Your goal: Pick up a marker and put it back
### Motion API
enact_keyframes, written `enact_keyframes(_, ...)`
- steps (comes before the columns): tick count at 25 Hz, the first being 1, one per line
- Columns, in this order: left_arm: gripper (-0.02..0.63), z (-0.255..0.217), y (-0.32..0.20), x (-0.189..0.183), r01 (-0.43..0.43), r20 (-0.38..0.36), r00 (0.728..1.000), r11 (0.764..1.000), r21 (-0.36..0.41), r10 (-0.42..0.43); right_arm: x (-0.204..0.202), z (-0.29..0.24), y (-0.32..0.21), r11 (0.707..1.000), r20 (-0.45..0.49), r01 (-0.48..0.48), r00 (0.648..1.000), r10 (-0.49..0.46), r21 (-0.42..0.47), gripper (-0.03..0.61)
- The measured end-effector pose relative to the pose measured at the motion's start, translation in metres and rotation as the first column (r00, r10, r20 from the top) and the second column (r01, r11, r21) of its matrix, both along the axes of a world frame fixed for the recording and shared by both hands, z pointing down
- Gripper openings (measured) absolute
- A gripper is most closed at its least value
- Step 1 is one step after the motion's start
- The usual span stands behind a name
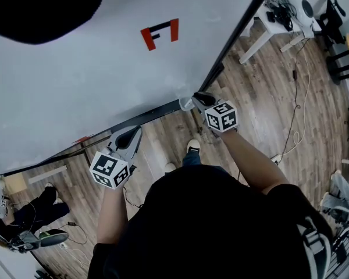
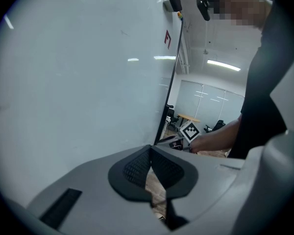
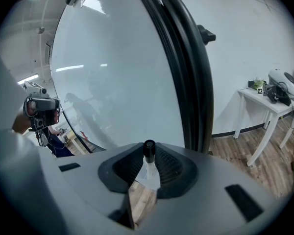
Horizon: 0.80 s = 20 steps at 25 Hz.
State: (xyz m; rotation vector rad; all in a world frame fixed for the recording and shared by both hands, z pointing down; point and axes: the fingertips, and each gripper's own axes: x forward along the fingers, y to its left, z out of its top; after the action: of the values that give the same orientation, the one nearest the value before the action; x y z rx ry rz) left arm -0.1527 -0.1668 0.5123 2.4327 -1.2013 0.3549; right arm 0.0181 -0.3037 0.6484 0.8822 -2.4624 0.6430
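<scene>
The whiteboard (image 1: 104,80) filled the upper left of the head view, running down to the dark tray (image 1: 157,114) along its lower edge, which crossed the middle of the frame. Wooden floor (image 1: 267,97) took up the right side, with a white table (image 1: 267,31) in the upper right corner.

The left gripper (image 2: 150,151) hung low at the centre left, just off the tray, its claw pressed together at the tips with nothing in it. It seemed to be parked there, leaving the work to the other hand.

The right gripper (image 1: 196,100), at the centre of the head view, was right at the tray's end, its claw pinching the marker (image 3: 148,153). The marker stood between the pads with its black cap poking past the tips and its pale body behind. That grip near the cap probably kept the barrel steady and clear for lifting off or laying back onto the tray. Whether it touched the tray could not be told.
</scene>
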Motion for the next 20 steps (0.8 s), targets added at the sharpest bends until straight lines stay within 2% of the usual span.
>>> enact_keyframes(13,0.011,-0.003,0.011,0.002,-0.002,0.001,1.000,1.000,0.004,0.002,-0.003,0.002,0.004,1.000,-0.018,0.009,1.000,-0.009,0.003,0.069)
enact_keyframes(20,0.011,-0.010,0.021,0.001,-0.005,0.001,1.000,1.000,0.024,0.005,0.005,-0.015,0.002,0.999,-0.028,-0.018,0.999,0.019,0.048,0.109)
